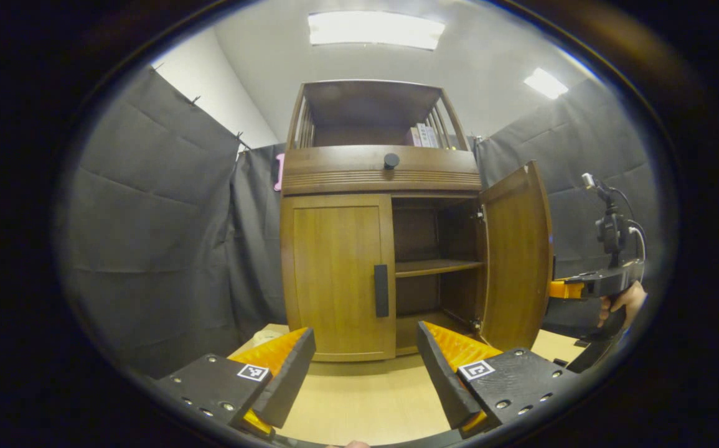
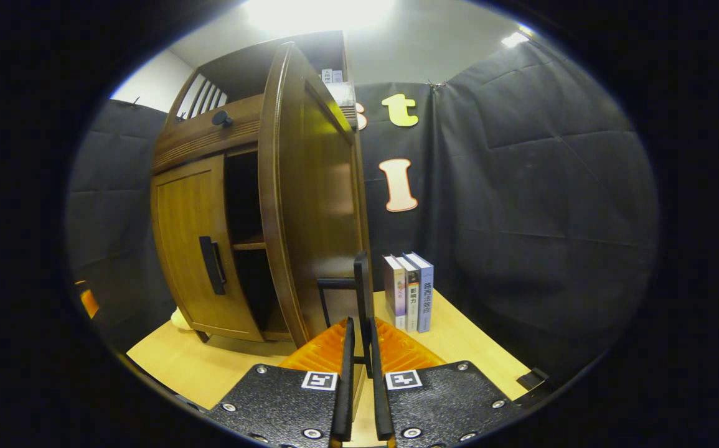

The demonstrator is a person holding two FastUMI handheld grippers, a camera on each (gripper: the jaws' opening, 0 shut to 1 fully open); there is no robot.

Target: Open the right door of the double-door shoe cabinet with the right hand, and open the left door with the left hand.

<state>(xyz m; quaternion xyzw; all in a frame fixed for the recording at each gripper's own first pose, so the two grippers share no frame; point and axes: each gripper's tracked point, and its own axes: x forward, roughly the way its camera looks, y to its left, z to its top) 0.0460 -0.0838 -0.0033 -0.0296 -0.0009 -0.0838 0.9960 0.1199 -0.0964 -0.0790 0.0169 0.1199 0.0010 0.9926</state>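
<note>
The wooden shoe cabinet (image 1: 384,171) stands on a table. Its left door (image 1: 334,274) is closed, with a black vertical handle (image 1: 381,290) at its inner edge. My left gripper (image 1: 365,367) hovers open in front of that door, a little way off, with nothing between its fingers. The right door (image 1: 515,255) is swung wide open, baring an inner shelf (image 1: 437,267). In the right gripper view that door (image 2: 315,199) stands edge-on, and my right gripper (image 2: 360,354) is shut on its black handle (image 2: 362,280). The right gripper (image 1: 568,289) and a hand (image 1: 624,302) also show behind the open door.
Three books (image 2: 410,292) stand upright on the light wooden table (image 2: 459,348) to the right of the open door. A drawer with a black knob (image 1: 391,160) sits above the doors, and more books (image 1: 422,135) are on the top shelf. Black cloth walls surround the booth.
</note>
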